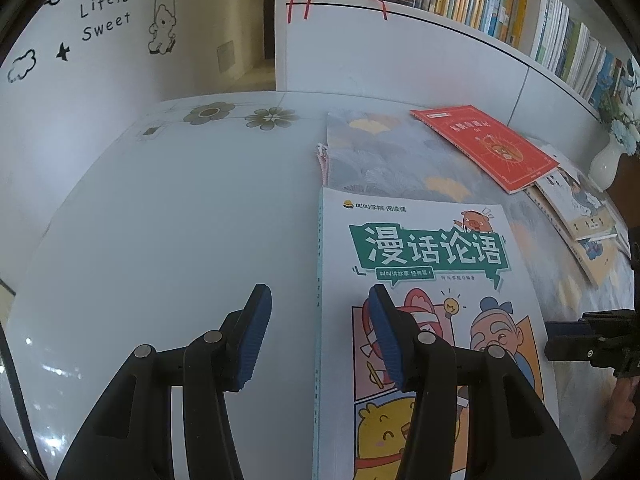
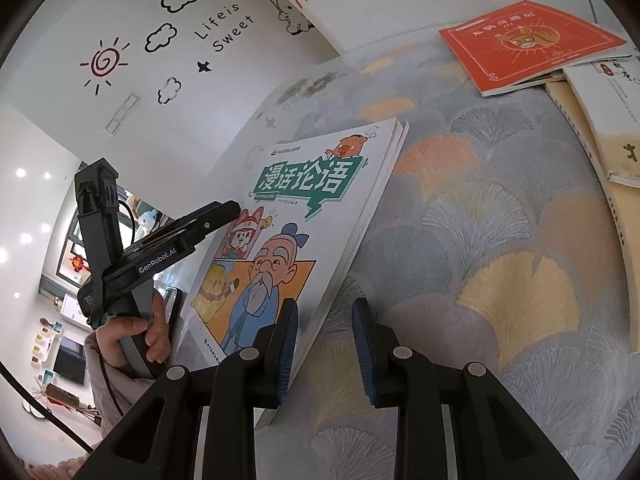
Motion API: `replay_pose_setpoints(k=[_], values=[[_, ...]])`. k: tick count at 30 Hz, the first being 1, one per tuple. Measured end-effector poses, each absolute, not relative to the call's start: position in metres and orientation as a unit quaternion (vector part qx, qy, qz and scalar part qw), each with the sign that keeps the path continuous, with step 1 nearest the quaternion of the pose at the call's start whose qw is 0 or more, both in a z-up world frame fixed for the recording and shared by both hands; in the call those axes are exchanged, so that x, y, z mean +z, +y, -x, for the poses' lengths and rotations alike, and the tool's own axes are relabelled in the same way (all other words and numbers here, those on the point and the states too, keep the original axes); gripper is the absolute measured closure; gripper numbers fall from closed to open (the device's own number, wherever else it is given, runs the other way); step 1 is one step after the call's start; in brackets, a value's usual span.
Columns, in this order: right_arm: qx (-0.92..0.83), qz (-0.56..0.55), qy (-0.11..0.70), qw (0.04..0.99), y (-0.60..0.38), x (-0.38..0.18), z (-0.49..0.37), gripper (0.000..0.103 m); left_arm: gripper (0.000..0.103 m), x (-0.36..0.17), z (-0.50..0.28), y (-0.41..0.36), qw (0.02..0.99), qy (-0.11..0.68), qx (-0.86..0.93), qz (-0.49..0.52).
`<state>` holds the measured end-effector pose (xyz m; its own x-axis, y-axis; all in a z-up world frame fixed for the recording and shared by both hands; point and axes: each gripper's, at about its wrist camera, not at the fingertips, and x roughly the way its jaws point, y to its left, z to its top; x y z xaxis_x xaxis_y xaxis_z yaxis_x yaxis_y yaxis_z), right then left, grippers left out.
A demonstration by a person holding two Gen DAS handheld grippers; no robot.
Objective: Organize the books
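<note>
Both grippers, left gripper and right gripper, hover with jaws apart over the comic book; red book and others far right lie unsorted.

Both wrist views look steeply down, close over the table; both share the cartoon book.
</note>
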<state>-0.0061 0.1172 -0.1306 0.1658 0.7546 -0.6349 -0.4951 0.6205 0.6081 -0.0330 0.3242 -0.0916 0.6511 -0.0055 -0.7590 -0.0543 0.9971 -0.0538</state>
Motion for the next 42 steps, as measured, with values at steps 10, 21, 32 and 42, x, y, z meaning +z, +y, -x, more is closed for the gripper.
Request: replay_pose_setpoints(k=[10,21,32,42], values=[[0.421,-0.127,0.491,0.752,0.12,-0.129,0.006,0.073,0.055,-0.092,0.033,0.324,0.909,0.416,0.014,0.036],[0.406,-0.139,0.477,0.767,0.097,-0.09,0.005,0.073,0.055,-0.068,0.04,0.325,0.918,0.392,0.019,0.055],[0.374,-0.147,0.457,0.794,0.022,-0.068,0.017,0.073,0.055,-0.037,0.05,0.284,0.925,0.379,-0.006,0.037],[0.317,-0.186,0.434,0.822,-0.066,-0.066,0.009,0.073,0.055,-0.02,0.04,0.232,0.925,0.375,-0.047,0.037]])
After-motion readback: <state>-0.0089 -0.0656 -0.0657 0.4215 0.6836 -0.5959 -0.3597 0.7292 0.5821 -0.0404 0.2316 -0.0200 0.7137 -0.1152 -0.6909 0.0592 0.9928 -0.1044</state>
